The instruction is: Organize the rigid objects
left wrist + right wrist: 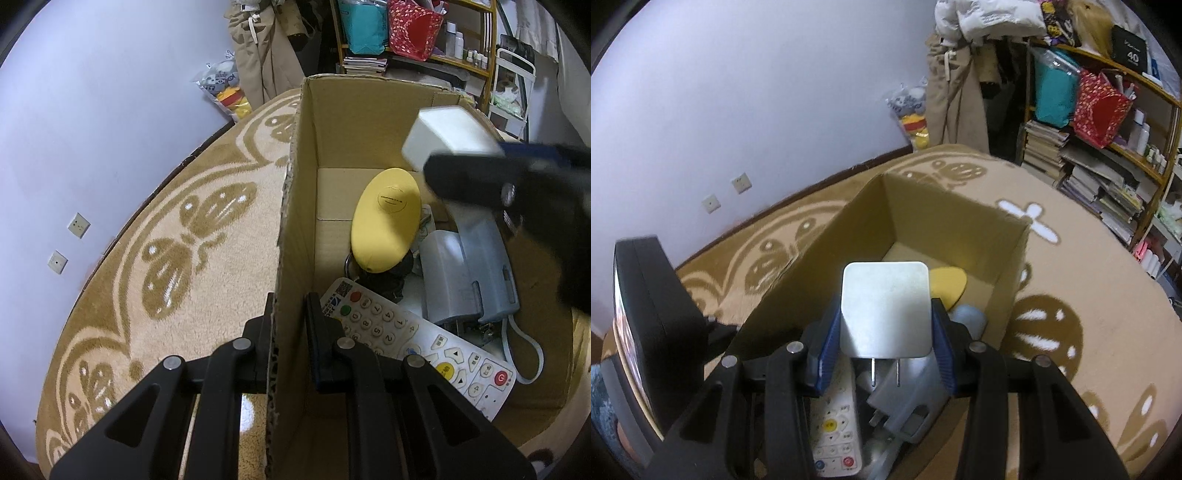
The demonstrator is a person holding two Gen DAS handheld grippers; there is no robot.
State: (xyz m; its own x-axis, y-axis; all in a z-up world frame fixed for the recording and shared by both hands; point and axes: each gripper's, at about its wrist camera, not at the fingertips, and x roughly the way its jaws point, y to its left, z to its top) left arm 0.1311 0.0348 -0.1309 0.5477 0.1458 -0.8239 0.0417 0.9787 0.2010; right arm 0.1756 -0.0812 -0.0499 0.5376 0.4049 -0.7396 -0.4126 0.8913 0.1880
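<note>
Below my left gripper (288, 332), clamped on the cardboard box (295, 206) wall, lies a tan butterfly-patterned rug (166, 229); my right gripper (886, 332) pinches a white plug adapter (885, 308) above the box, shelves (1108, 147) beyond.

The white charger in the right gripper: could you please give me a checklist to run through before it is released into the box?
1. Right gripper clamps white charger: ok.
2. Charger above the cardboard box opening: ok.
3. Left gripper pinches box wall, steadying it: ok.
4. Free floor beside yellow oval case: ok.
5. Remote and grey device below drop: cannot tell.
</note>
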